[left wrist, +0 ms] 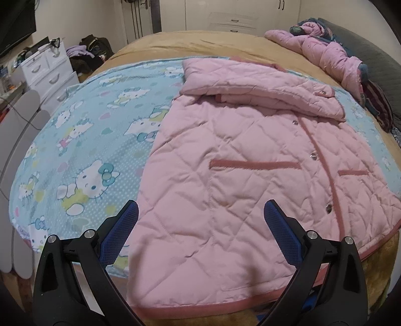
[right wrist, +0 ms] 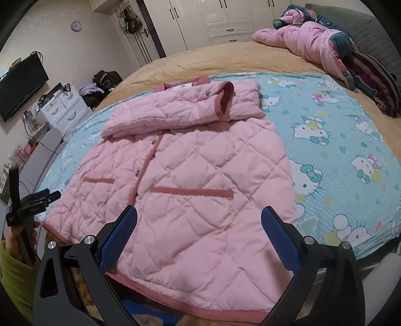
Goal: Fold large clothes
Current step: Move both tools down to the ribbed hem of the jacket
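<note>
A pink quilted jacket (left wrist: 240, 160) lies front-up on a Hello Kitty blanket (left wrist: 82, 140) on the bed, its sleeves folded across the chest. It also shows in the right wrist view (right wrist: 190, 180). My left gripper (left wrist: 200, 215) is open and empty, hovering over the jacket's hem on its left side. My right gripper (right wrist: 199, 218) is open and empty, above the hem on the jacket's right side. The left gripper (right wrist: 43, 196) shows at the left edge of the right wrist view, held in a hand beside the jacket's corner.
A bundled pink duvet (right wrist: 308, 37) and dark striped blanket (right wrist: 376, 82) lie at the bed's far right. A white drawer unit (left wrist: 47, 72), a TV (right wrist: 20, 85), and a clothes pile (left wrist: 87, 52) stand left of the bed. Wardrobes (right wrist: 225, 20) line the back wall.
</note>
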Motion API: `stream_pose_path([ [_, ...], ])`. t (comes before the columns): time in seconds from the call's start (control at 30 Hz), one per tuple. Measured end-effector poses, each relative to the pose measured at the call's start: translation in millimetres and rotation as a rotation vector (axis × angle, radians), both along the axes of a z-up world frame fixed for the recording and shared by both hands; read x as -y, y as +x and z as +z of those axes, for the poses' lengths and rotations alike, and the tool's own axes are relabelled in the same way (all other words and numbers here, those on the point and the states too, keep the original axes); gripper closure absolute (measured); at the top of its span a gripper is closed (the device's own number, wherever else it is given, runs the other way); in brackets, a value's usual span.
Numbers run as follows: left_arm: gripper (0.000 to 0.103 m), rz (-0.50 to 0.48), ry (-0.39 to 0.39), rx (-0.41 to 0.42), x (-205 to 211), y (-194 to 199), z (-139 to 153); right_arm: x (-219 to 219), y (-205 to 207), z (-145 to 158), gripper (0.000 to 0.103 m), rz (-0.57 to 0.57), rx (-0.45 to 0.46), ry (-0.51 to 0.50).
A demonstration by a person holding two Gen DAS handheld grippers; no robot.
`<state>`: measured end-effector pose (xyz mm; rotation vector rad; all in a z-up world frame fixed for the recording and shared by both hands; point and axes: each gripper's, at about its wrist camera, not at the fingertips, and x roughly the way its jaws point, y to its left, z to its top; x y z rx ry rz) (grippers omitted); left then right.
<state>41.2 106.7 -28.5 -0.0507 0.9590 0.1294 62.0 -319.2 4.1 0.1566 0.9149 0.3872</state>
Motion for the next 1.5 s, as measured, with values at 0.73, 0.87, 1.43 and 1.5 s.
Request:
stream_pose_path([
  [0.73,0.009,0.068,-0.144,-0.143,-50,-18,-57,46,-12,-47,0.004,-0.069,-0.139,-0.005],
  [0.87,0.009,0.062,-0.191,-0.159,-54,-12,-62,52,-15,-51,0.004,-0.077,-0.156,-0.001],
  [1.43,0.009,0.007,-0.211,-0.18,-43,3,-64,27,-15,-70,0.007,0.064,-0.213,0.105],
  [1.5,0.009,0.013,-0.219,-0.173,-45,2,-64,29,-16,-66,0.032,0.057,-0.193,0.113],
])
